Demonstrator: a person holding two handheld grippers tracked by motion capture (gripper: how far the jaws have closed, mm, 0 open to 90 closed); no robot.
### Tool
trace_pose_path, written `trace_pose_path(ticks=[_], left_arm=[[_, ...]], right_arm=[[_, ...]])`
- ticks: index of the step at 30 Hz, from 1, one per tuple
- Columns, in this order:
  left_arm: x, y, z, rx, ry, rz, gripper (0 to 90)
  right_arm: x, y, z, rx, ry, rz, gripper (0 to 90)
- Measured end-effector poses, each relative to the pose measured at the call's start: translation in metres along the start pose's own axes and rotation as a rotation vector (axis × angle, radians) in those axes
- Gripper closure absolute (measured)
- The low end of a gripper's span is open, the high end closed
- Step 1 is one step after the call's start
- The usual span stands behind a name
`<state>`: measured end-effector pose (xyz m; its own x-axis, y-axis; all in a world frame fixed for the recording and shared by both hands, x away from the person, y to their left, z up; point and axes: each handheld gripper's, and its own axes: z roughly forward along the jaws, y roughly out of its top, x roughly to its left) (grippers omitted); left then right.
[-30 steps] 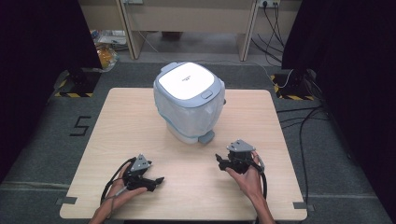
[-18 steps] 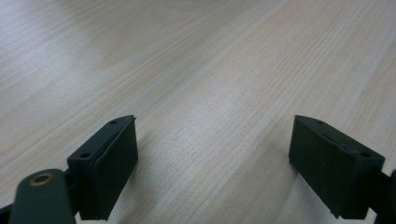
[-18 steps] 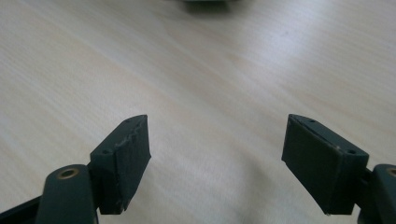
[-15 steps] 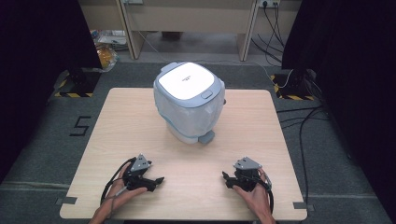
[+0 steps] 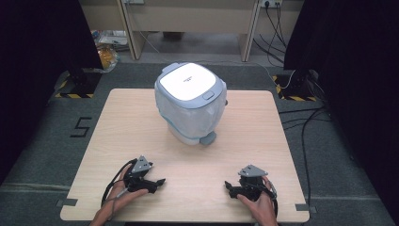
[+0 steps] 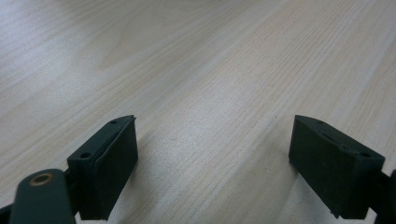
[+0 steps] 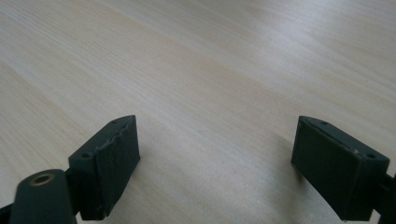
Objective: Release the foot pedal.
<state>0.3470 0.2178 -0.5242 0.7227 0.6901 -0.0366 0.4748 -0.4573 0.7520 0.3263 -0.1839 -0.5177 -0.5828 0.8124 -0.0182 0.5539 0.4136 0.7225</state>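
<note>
A pale blue and white appliance (image 5: 190, 103) with a closed white lid stands upright near the middle of the wooden table (image 5: 127, 122). My left gripper (image 5: 157, 183) rests on the table near the front left edge, held by a hand, and points right. Its jaws stand wide apart over bare wood (image 6: 215, 140), with nothing between them. My right gripper (image 5: 229, 187) lies near the front right edge, held by the other hand, and points left. It is open too, with only wood grain (image 7: 215, 140) between its jaws. Both grippers are well short of the appliance.
A grey latch or foot (image 5: 208, 139) sticks out at the appliance's front base. Dark curtains hang at both sides. Cables (image 5: 306, 117) run over the floor to the right of the table. A "5" (image 5: 80, 127) is marked on the floor at left.
My right gripper has come down and back toward the front edge and now rests on the table. My left gripper has stayed in place.
</note>
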Motion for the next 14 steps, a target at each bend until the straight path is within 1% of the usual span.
trace_pose_path(ticks=[1,7,14], left_arm=[[0.0,0.0,0.0,0.0,0.0,0.0,14.7],[0.0,0.0,0.0,0.0,0.0,0.0,14.7],[0.0,0.0,0.0,0.001,0.0,0.0,14.7]], right_arm=[[0.0003,-0.0008,-0.0004,0.0,-0.001,0.008,14.7],[0.0002,-0.0011,-0.0007,0.002,0.003,0.011,13.5],[0.0009,-0.0008,-0.0001,0.013,0.015,-0.003,9.5]])
